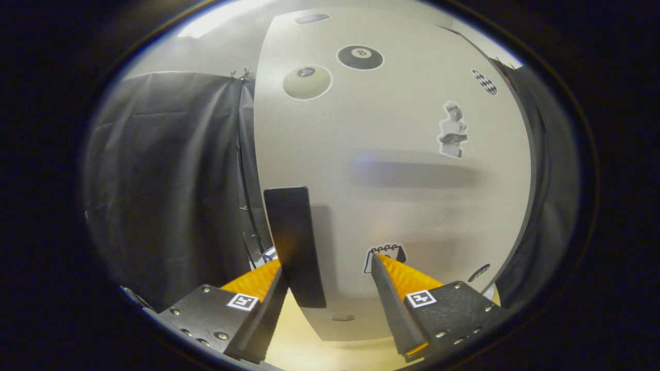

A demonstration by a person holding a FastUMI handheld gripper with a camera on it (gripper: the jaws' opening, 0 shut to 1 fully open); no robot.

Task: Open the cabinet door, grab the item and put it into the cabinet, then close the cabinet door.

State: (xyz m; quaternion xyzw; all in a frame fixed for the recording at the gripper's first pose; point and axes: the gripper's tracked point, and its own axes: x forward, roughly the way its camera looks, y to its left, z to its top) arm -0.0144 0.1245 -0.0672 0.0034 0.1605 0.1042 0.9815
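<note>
**Gripper view: claw lined up on cabinet handle, door shut**

Claw is spread wide and has hold of nothing. The dark vertical handle on the white cabinet door sits between the fingers, hard against the left one; can't tell if it's touching. The right finger is well apart from it, its tip near a small notepad sticker on the door.

The door looks closed, its left edge just left of the handle. Stickers are scattered over it: a black eight-ball, a pale ball, a bust figure. A pale desk shows below the door. The item to stow isn't anywhere I can point to, so this reads as the door-opening step, early in the task.

Risks from here:
- Handle is off-centre in the claw. Closing as is, the left finger would meet it first and could twist the grip.
- Handle looks slim and smooth, so a shallow bite could slip off mid-pull.
- Can't tell which side the hinge is; a straight pull instead of following the arc could pop the grip or drag the cabinet.
</note>
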